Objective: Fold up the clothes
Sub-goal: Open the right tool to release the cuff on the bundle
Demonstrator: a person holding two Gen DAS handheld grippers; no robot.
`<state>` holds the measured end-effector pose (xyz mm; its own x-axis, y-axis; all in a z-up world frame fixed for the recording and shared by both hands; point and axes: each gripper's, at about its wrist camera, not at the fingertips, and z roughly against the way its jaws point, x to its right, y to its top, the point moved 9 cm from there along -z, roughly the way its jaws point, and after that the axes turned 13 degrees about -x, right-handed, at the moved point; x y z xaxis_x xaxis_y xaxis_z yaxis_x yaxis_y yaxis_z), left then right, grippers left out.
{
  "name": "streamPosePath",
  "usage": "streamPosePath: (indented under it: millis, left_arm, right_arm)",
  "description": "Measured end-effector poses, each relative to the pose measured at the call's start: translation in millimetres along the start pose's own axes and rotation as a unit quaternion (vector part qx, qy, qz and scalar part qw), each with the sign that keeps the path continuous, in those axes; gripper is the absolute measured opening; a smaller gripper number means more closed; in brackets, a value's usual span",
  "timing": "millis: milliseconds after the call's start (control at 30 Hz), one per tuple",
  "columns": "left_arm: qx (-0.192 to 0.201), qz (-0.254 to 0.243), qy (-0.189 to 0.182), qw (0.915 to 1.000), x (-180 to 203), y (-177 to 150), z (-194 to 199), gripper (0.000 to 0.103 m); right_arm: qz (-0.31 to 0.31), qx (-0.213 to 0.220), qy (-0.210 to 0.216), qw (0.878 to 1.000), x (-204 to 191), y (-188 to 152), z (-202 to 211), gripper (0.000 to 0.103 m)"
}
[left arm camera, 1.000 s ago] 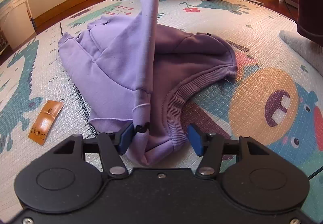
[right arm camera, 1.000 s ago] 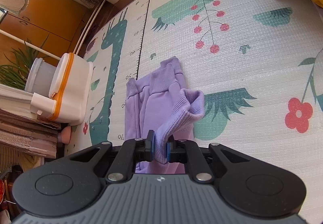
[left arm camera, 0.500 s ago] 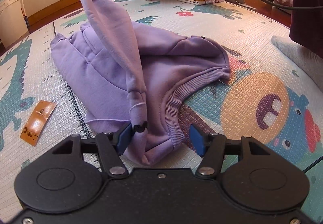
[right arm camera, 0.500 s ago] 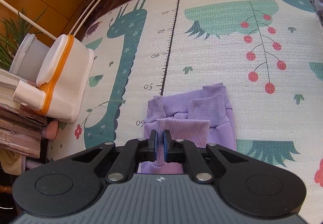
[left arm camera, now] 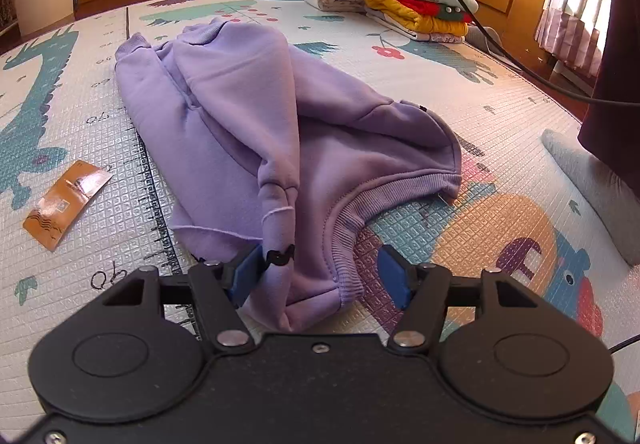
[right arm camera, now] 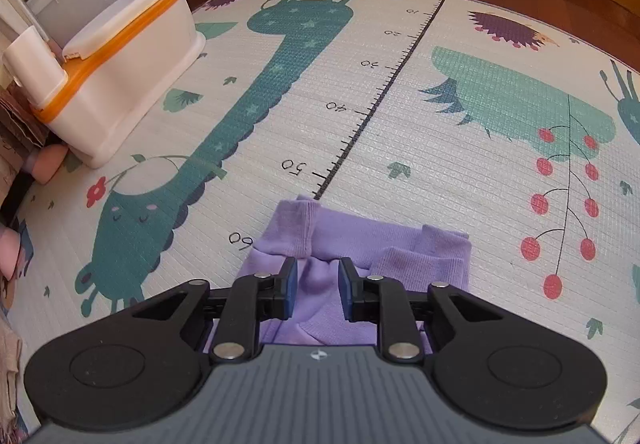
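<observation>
**Left-wrist view: sleeve down, both tongs standing open**

Left-wrist view is showing me the purple sweatshirt (left arm camera: pixel 248 132) lying on the play mat (left arm camera: pixel 460 56), its long axis running straight away from my left gripper (left arm camera: pixel 320 280) toward the far cuffs. My left jaws are spread wide, straddling the near shoulder corner; the left pad is brushing the cloth, but nothing is being pinched. That makes my left hand the nearer one to the collar end.

My right gripper (right arm camera: pixel 316 286) is hanging over the far end, jaws parted, with the ribbed cuffs (right arm camera: pixel 384 248) just ahead of the tips and nothing between the pads.

Compared with a second ago, I'm seeing the change plainly: the right tongs were clamped on a cuff, holding the sleeve up in the air, and now they're released and the sleeve is lying folded along the body. The left tongs are sitting where they were. Whichever fold is coming, I'm judging it turns on that lengthwise line.
</observation>
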<state>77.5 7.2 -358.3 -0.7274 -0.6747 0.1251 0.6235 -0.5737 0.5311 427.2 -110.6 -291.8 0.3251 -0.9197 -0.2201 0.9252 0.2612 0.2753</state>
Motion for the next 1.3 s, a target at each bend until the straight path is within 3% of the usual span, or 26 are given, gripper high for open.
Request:
streamPosePath:
  millis: [167, 400, 467, 500, 533, 800, 900, 1000, 1100, 1200, 1300]
  left_arm:
    - [-0.001, -0.002, -0.003, 1.0000, 0, 1, -2, 0.066]
    - [-0.005, -0.006, -0.003, 1.0000, 3, 1, -3, 0.070]
    - [-0.007, -0.007, -0.003, 1.0000, 3, 1, -4, 0.070]
    - [-0.007, -0.007, -0.003, 0.9999, 3, 1, -4, 0.071]
    - [-0.008, -0.008, -0.004, 0.9999, 3, 1, -4, 0.072]
    - [-0.007, -0.005, -0.009, 0.9999, 4, 0, -6, 0.077]
    - [0.001, 0.049, -0.050, 0.9975, -8, 1, -2, 0.077]
    - [0.009, 0.111, -0.097, 0.9890, -22, 3, 2, 0.077]
    - [0.017, 0.179, -0.143, 0.9732, -35, 0, 4, 0.077]
    - [0.025, 0.246, -0.189, 0.9504, -49, -3, 6, 0.076]
    - [0.032, 0.309, -0.232, 0.9219, -64, -5, 9, 0.074]
  right_arm:
    - [-0.051, -0.007, 0.014, 0.999, 36, -34, -14, 0.034]
    - [-0.081, 0.000, 0.066, 0.995, 42, -54, -22, 0.036]
    - [-0.092, -0.002, 0.076, 0.993, 45, -57, -25, 0.034]
    - [-0.102, -0.002, 0.083, 0.991, 48, -59, -27, 0.028]
    - [-0.102, 0.007, 0.092, 0.991, 47, -59, -25, 0.014]
    - [-0.035, 0.104, 0.174, 0.979, 17, -41, 29, 0.011]
    - [-0.014, 0.131, 0.208, 0.969, 0, -23, 51, 0.011]
    - [-0.001, 0.133, 0.216, 0.967, -11, -10, 51, 0.011]
    - [-0.004, 0.128, 0.212, 0.969, -15, -1, 36, 0.011]
    - [-0.027, 0.126, 0.209, 0.969, -11, 1, 15, 0.011]
    - [-0.041, 0.124, 0.206, 0.970, -6, 0, -2, 0.011]
